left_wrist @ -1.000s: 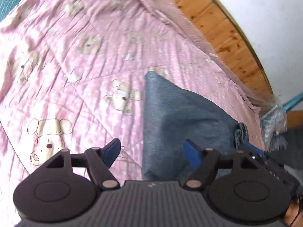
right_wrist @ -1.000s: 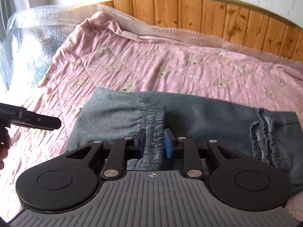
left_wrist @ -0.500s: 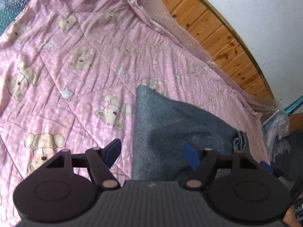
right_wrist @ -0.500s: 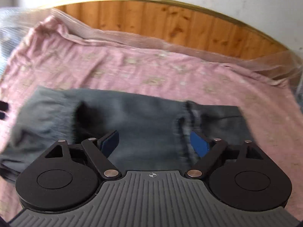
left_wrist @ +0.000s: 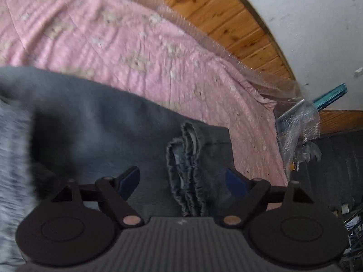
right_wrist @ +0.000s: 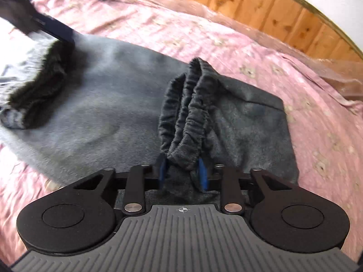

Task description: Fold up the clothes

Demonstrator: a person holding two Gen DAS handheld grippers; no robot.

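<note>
Grey trousers [right_wrist: 113, 117] lie on the pink quilt [right_wrist: 261, 52], cuffs bunched mid-cloth | right gripper [right_wrist: 182, 173] pinches the near cuff bunch [right_wrist: 188, 113] | left gripper [left_wrist: 181, 181] hovers spread wide, empty | step: likely mid-fold | next: carry the bunch across, lay flat.

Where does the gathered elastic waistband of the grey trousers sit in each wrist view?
Left wrist: gathered elastic waistband low centre, between the open left gripper fingers.
Right wrist: centre, its near end clamped by the right gripper.
Shared landmark: the wooden headboard beyond the pink quilt.
</note>
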